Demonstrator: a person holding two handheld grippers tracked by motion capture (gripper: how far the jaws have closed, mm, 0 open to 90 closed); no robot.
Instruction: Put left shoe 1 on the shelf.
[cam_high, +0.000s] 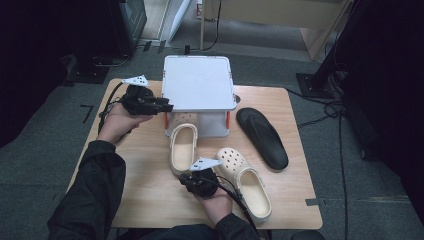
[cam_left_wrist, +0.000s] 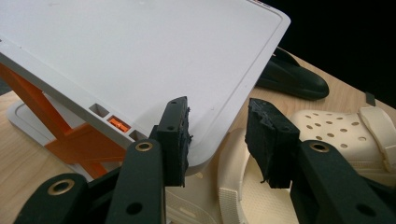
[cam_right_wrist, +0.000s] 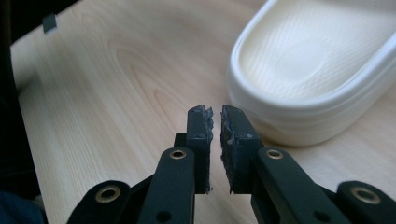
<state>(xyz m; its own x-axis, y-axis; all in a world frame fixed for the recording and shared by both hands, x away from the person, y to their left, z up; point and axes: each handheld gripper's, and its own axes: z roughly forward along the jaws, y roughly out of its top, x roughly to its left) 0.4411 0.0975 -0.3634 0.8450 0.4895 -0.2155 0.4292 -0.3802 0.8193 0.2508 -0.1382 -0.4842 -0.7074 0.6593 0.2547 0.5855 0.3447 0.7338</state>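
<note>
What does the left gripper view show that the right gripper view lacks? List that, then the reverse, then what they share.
Left gripper view: the white plastic rack with orange braces, the black rubber sandal, a cream perforated foam clog, and the open left tool at the rack's corner. Right gripper view: the shut right tool, empty, and a grey tape mark. Shared: the light wooden table and a cream clog's ribbed heel.

Cream clogs (cam_high: 248, 186) with dotted holes, a black sandal (cam_high: 262, 137), white rack (cam_high: 198, 82) with orange braces, pale woodgrain table (cam_high: 150, 190).
</note>
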